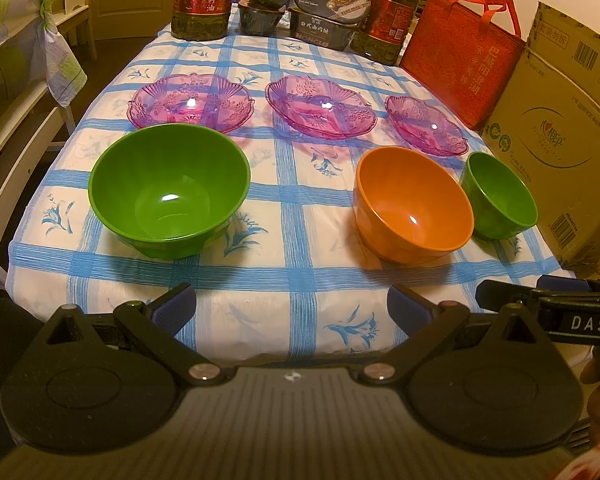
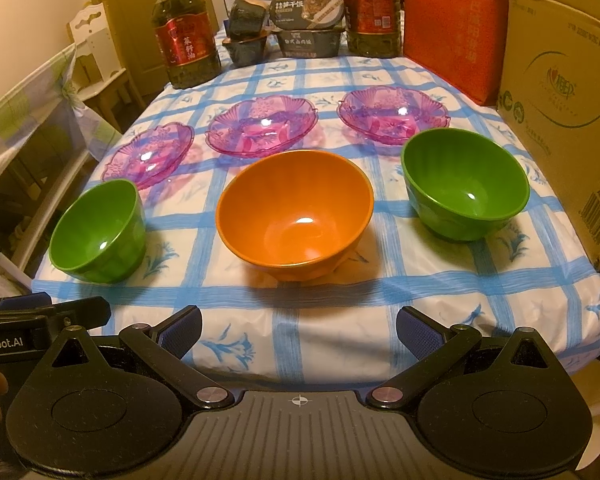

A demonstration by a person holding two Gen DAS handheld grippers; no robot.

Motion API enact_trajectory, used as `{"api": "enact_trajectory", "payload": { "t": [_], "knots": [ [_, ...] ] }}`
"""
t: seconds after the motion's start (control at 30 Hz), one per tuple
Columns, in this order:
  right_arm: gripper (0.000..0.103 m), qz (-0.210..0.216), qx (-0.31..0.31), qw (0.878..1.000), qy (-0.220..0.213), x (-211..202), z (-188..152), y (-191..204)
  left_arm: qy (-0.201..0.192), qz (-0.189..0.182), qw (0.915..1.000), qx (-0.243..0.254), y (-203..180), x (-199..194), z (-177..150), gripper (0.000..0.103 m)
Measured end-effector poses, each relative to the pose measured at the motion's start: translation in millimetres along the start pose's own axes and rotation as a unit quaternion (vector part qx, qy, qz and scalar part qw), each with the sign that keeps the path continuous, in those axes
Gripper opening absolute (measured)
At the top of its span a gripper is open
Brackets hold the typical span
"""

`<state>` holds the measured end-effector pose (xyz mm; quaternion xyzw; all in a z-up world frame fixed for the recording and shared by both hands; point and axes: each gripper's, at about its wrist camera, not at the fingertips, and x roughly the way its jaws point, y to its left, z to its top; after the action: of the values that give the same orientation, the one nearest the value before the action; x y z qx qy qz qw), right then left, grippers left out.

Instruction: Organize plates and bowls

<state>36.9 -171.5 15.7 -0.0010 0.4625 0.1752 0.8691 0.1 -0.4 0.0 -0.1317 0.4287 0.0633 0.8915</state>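
Note:
Three bowls stand in a row on the blue-checked tablecloth: a green bowl on the left, an orange bowl in the middle and a second green bowl on the right. Behind them lie three clear pink plates. The right wrist view shows the same left green bowl, orange bowl, right green bowl and pink plates. My left gripper and right gripper hover side by side over the near table edge, both open with nothing between their fingers.
At the far end stand two oil bottles and stacked food boxes. A red bag and a big cardboard box line the right side. A chair stands to the left.

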Motion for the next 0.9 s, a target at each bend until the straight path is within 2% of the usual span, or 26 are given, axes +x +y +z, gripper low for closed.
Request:
{"api": "enact_trajectory", "payload": {
  "t": [0.9],
  "knots": [
    [0.102, 0.001, -0.001, 1.000, -0.002, 0.1, 0.0, 0.2, -0.004, -0.001, 1.0000, -0.002, 0.6, -0.9, 0.9, 0.101]
  ]
}}
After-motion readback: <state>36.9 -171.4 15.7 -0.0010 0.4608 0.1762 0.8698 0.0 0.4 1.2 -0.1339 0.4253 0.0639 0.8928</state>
